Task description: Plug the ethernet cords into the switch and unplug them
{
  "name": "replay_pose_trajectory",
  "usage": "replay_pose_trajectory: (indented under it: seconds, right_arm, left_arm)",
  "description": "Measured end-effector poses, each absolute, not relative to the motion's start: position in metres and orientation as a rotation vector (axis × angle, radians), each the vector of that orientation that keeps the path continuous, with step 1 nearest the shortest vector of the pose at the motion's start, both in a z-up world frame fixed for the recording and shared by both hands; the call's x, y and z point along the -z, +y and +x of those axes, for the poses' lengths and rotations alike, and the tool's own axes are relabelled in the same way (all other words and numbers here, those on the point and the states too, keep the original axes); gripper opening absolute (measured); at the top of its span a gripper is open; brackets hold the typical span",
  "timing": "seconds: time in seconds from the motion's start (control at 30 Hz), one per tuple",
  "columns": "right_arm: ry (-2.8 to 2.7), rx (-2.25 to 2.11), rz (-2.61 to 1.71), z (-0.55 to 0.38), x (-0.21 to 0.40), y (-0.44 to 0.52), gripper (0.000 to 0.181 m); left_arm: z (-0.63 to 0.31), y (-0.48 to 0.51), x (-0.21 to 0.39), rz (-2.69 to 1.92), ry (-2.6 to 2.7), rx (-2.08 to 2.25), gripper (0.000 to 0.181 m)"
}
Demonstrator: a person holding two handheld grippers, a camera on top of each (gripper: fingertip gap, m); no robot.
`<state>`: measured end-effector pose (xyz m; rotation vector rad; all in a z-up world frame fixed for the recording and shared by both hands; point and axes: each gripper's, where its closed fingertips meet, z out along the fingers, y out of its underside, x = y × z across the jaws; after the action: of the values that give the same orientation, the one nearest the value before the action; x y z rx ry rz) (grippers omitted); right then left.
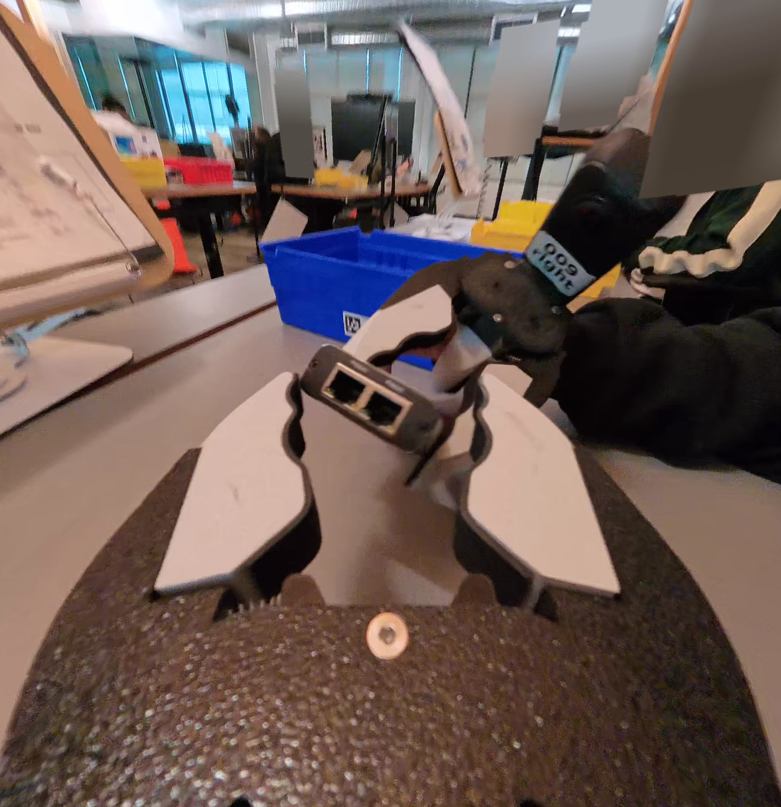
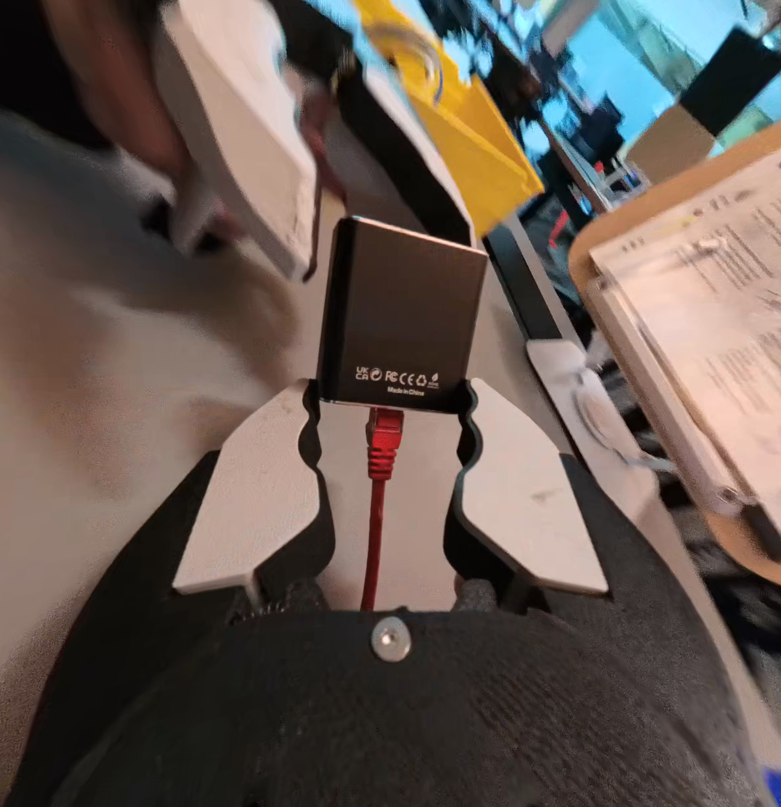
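Note:
The switch [image 1: 371, 404] is a small black box, tilted, held above the grey table [image 1: 117, 436]. Two empty ports on it face my left wrist camera. My left gripper [image 1: 386, 386] is open and empty, its fingertips on either side of the switch's port end, apart from it. My right gripper [image 1: 417, 371] comes in from the right in a black-gloved hand. In the right wrist view my right gripper [image 2: 388, 388] is shut on the near end of the switch [image 2: 401, 314]. A red ethernet cord [image 2: 382, 454] is plugged into that end and runs back between the fingers.
A blue bin [image 1: 336, 279] stands behind the switch, with yellow bins [image 1: 511, 222] farther back. A paper sheet on a wooden stand [image 1: 52, 196] is at the left; it also shows in the right wrist view [image 2: 707, 305]. A person's dark sleeve [image 1: 707, 262] is at the right.

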<state>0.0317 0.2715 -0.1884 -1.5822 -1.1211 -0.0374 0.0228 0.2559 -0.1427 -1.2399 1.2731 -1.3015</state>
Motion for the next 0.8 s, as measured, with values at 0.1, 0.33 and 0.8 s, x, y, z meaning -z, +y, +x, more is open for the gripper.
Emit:
replay_pose_trajectory:
  seconds: [0.1, 0.33, 0.8]
  right_arm:
    - [-1.179, 0.332, -1.597, 0.05, 0.194, 0.269, 0.061]
    - [-1.287, 0.436, -1.494, 0.038, 0.198, 0.255, 0.061]
    - [-0.971, -0.2, -1.341, 0.012, 0.166, 0.238, 0.069]
  left_arm:
    - [0.025, 0.251, 0.152, -1.395, 1.323, 1.321, 0.068]
    - [0.03, 0.24, 0.185, -1.698, 1.374, 1.415, 0.036]
    - [0.03, 0.218, 0.149, -1.79, 0.903, 2.324, 0.024]
